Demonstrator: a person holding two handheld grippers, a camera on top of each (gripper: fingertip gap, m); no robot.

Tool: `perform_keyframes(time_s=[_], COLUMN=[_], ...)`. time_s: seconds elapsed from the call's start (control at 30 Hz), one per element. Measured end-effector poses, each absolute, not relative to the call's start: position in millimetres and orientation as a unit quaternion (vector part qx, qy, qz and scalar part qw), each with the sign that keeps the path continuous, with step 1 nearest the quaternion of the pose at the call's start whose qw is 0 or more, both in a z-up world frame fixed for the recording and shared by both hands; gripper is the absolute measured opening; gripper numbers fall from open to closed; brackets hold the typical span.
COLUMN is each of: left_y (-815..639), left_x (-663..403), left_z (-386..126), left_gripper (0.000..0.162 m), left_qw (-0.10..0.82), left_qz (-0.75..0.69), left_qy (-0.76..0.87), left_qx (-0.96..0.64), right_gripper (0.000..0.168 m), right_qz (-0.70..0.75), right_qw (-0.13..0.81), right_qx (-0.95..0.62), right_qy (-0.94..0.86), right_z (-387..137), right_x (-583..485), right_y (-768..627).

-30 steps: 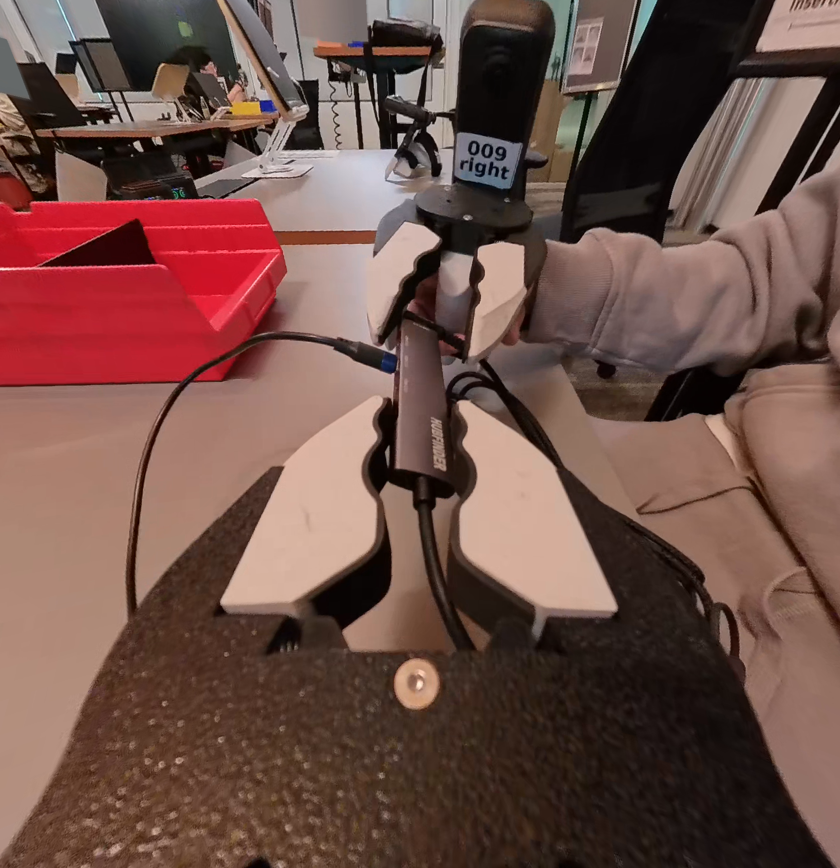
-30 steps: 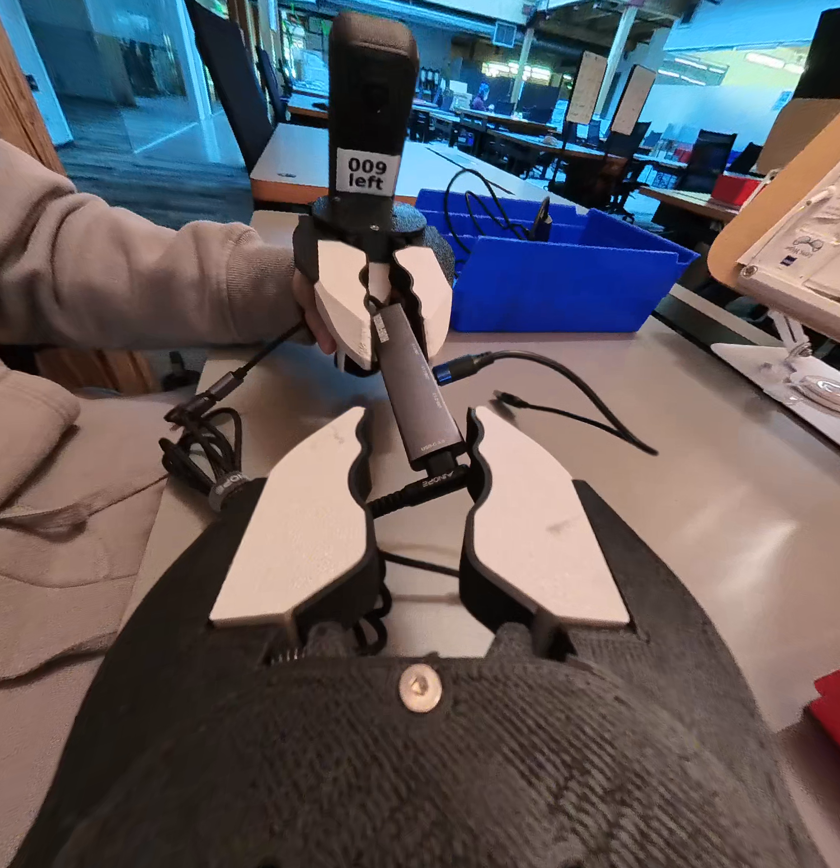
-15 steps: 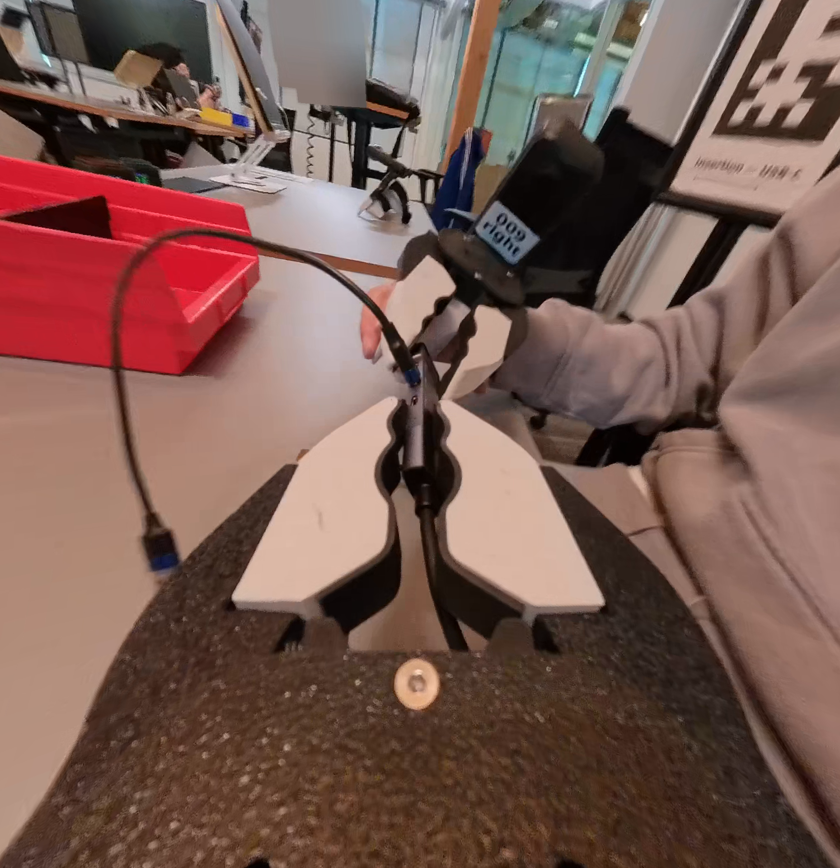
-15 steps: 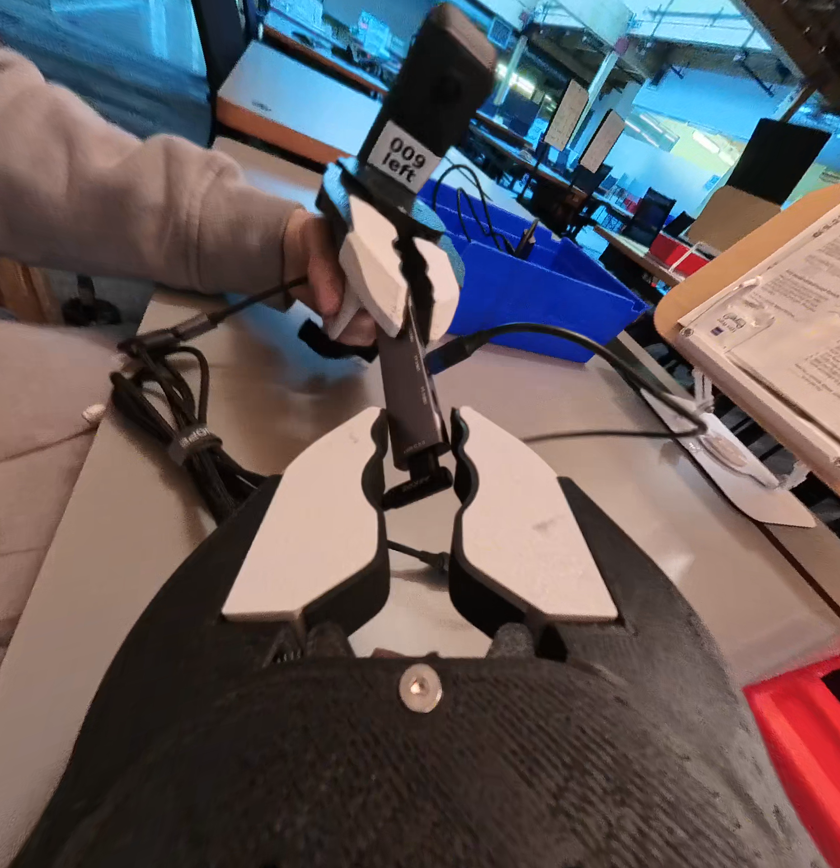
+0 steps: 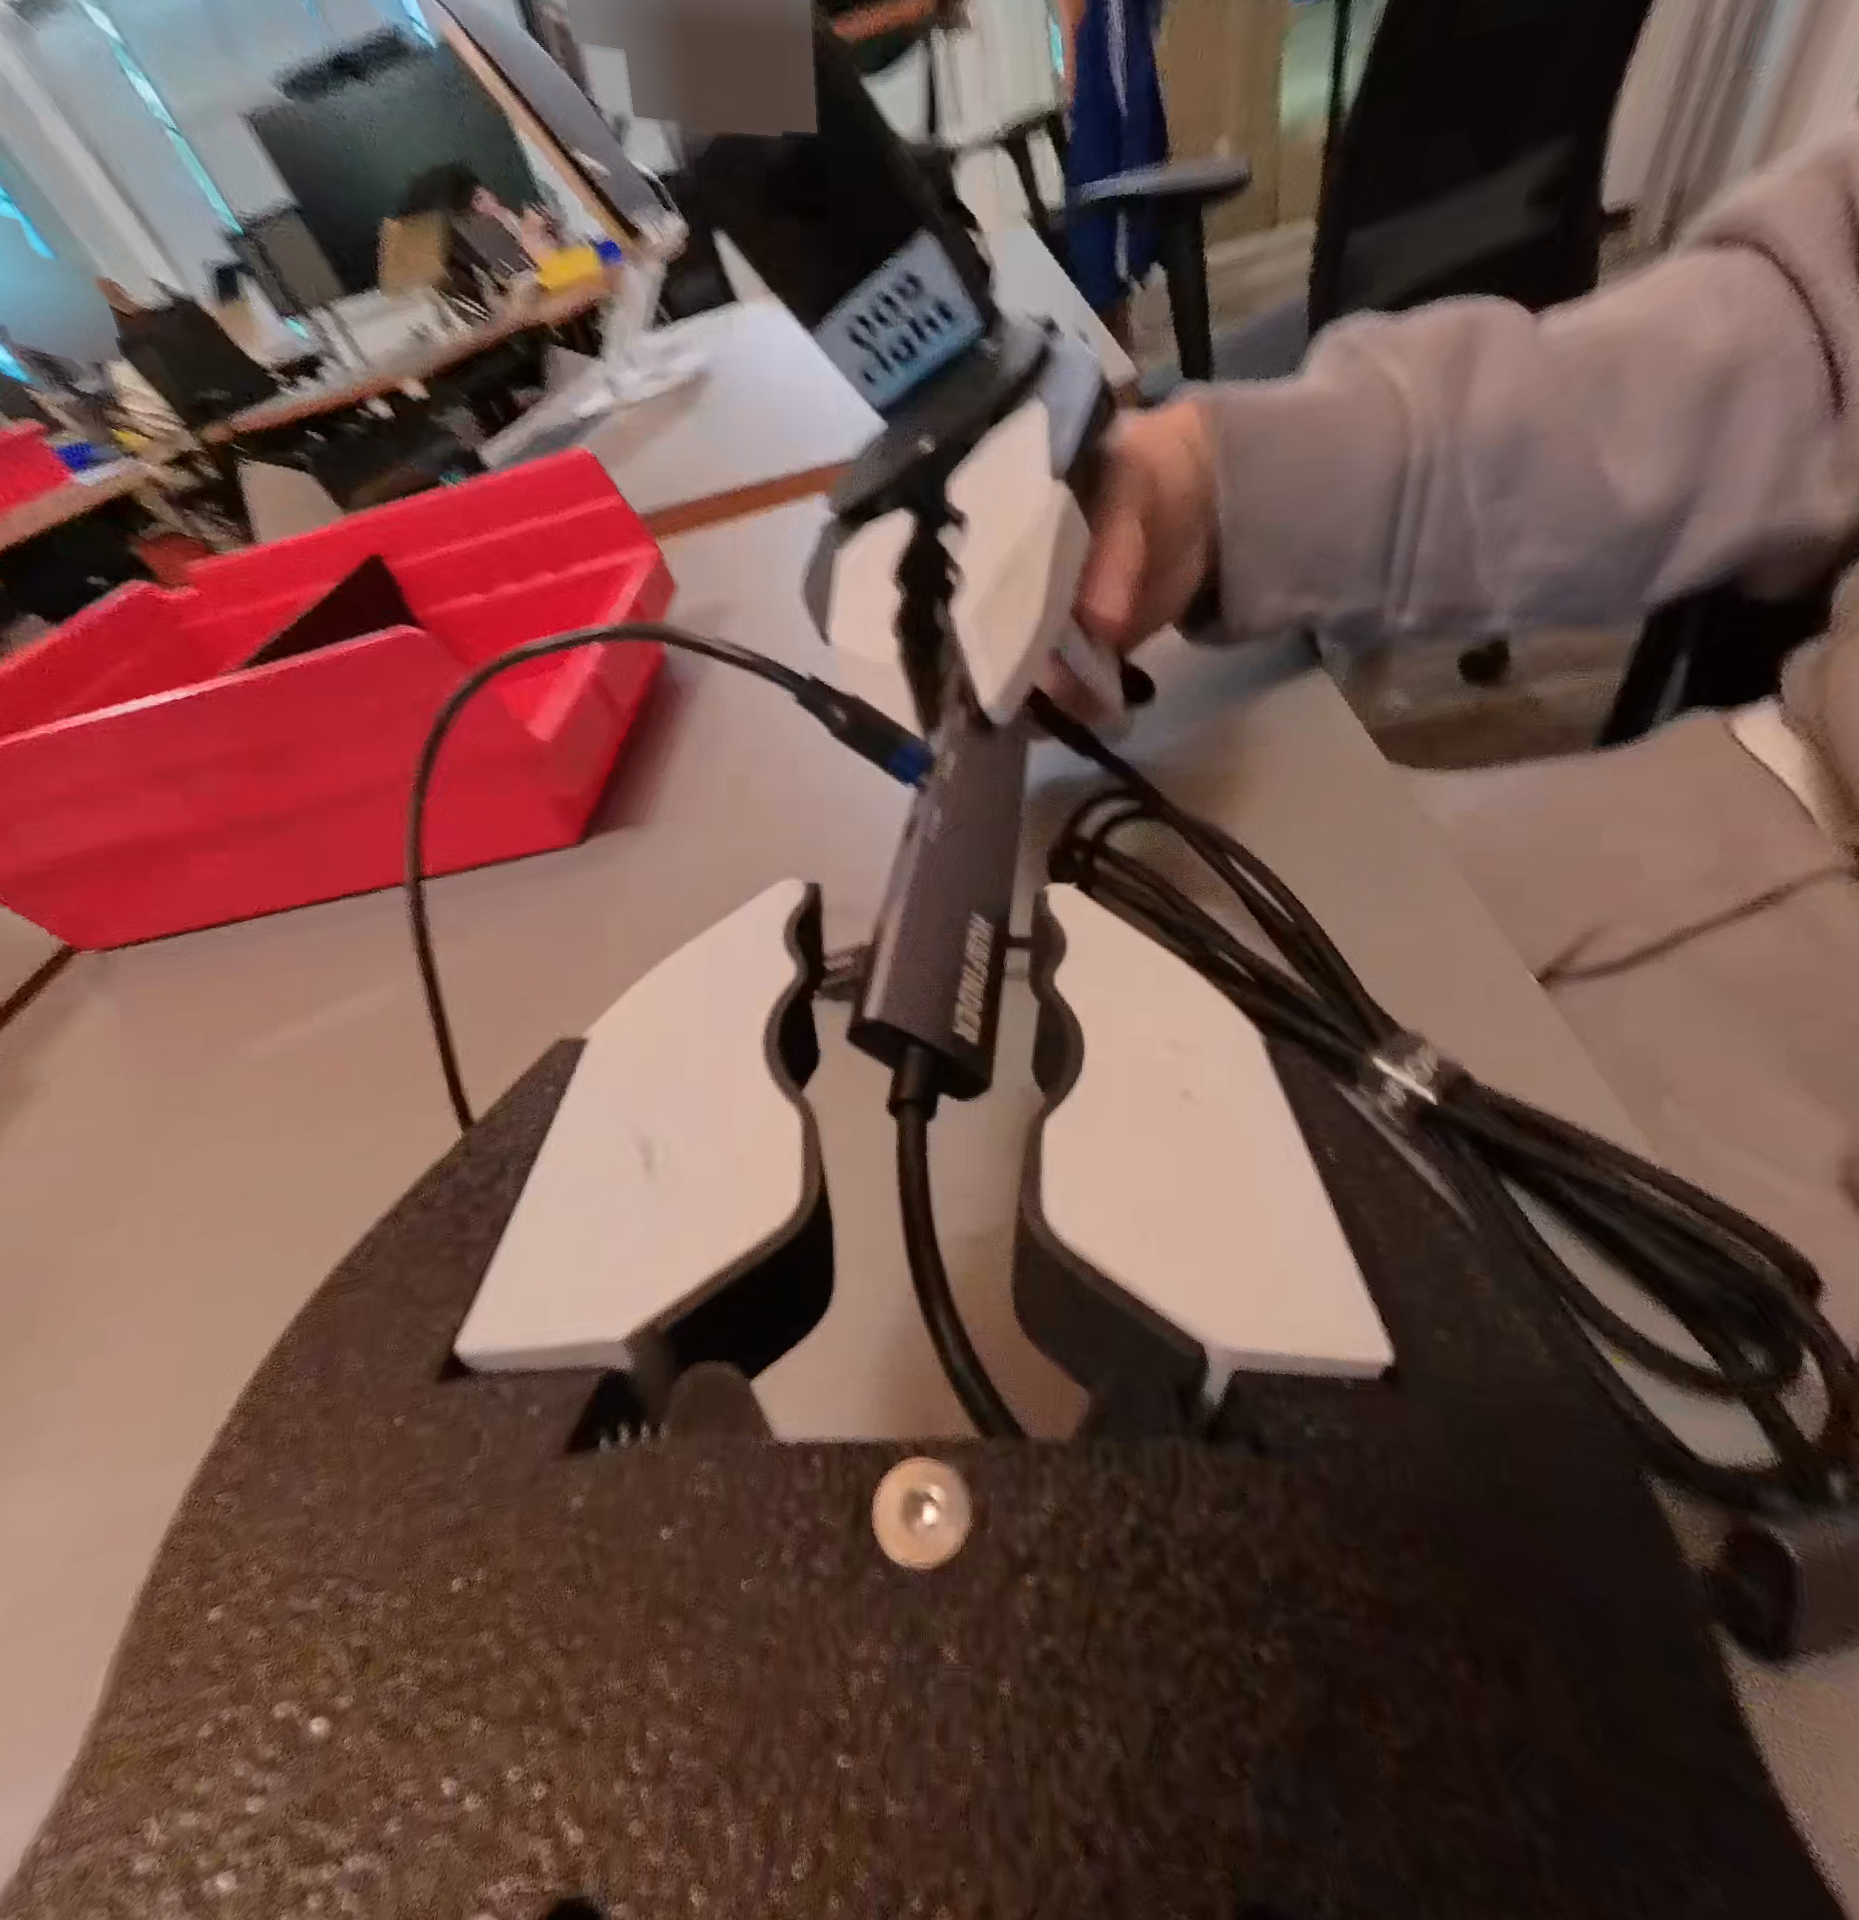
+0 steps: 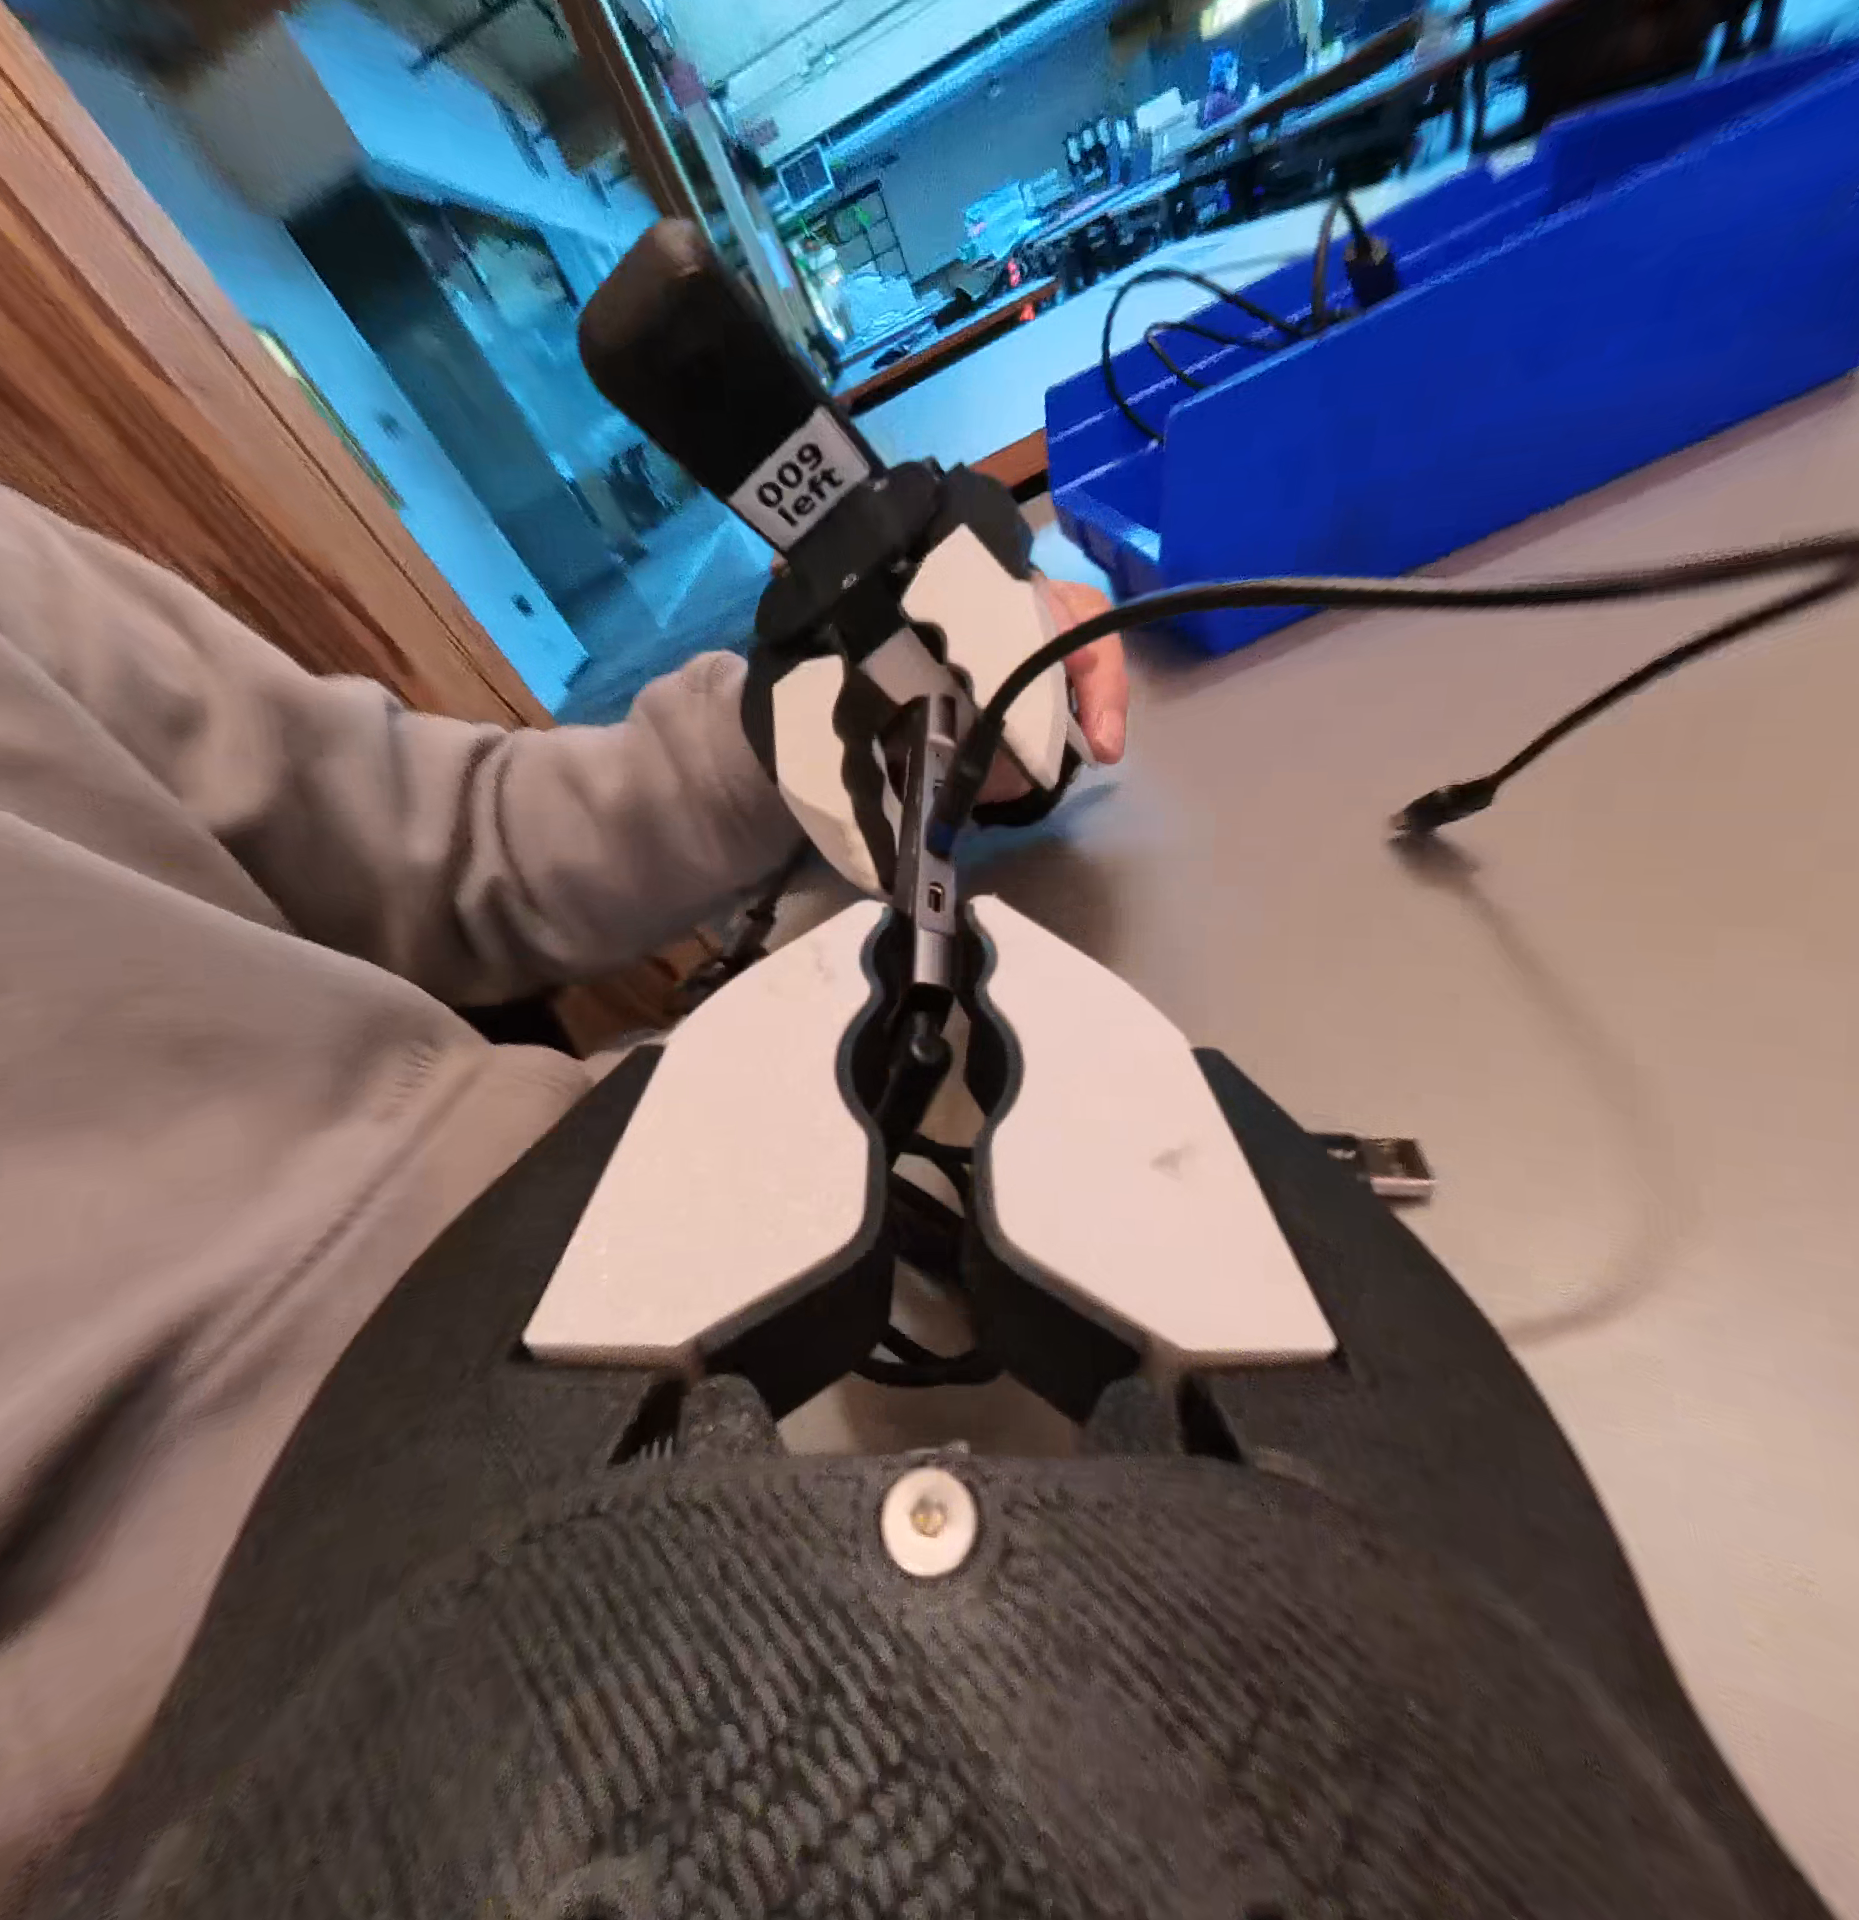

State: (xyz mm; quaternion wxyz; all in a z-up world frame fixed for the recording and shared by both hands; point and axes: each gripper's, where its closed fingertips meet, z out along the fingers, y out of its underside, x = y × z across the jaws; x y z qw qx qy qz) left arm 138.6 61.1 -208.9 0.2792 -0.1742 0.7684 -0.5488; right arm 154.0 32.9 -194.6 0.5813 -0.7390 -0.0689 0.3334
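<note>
A dark grey USB hub (image 5: 951,935) is held in the air between the two grippers, above the grey table (image 5: 229,1091). My left gripper (image 5: 925,904) is open, its fingers standing a little apart on either side of the hub's near end, where a thick black lead (image 5: 925,1226) comes out. My right gripper (image 6: 930,920) is shut on the hub's other end (image 6: 930,904); it also shows in the left wrist view (image 5: 940,707). A black cable (image 5: 457,748) with a blue plug (image 5: 904,764) is plugged into the hub's side. Its free end (image 6: 1444,805) hangs just above the table.
A red bin (image 5: 281,748) stands at the left, a blue bin (image 6: 1476,416) with cables behind. A tied bundle of black cable (image 5: 1424,1091) lies by the table's edge near the person's lap. A silver USB plug (image 6: 1382,1164) lies beside my right gripper. Spacing between my two grippers at the tips: around 4 cm.
The left gripper, shut on the hub before, has opened. The right gripper, loose around the hub's end, has closed on it. Both have swung and tilted; the plugged cable swings.
</note>
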Motion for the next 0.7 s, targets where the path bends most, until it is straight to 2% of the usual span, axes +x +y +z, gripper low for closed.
perform_keyframes(time_s=[0.17, 0.27, 0.37, 0.43, 0.53, 0.7], left_y=[62, 61, 61, 62, 60, 63], left_x=[142, 145, 147, 149, 147, 150], left_z=[-219, -222, -214, -207, -199, -200], left_gripper=[0.026, 0.025, 0.024, 0.024, 0.024, 0.024], left_qw=[0.343, 0.360, 0.334, 0.295, 0.240, 0.198], left_qz=[-0.481, -0.453, -0.486, -0.519, -0.570, -0.596], left_qy=[0.797, 0.807, 0.792, 0.775, 0.749, 0.728], left_qx=[-0.126, -0.113, -0.158, -0.206, -0.237, -0.275], right_gripper=[0.009, 0.008, 0.011, 0.037, 0.053, 0.042], right_qz=[0.475, 0.502, 0.421, 0.326, 0.183, 0.091], right_qw=[0.532, 0.530, 0.598, 0.644, 0.668, 0.664], right_qx=[-0.700, -0.681, -0.682, -0.690, -0.708, -0.718], right_qy=[0.035, 0.059, 0.005, -0.048, -0.138, -0.188], right_z=[-197, -199, -188, -180, -181, -185], right_x=[159, 164, 169, 169, 163, 162], right_y=[29, 28, 30, 32, 33, 36])
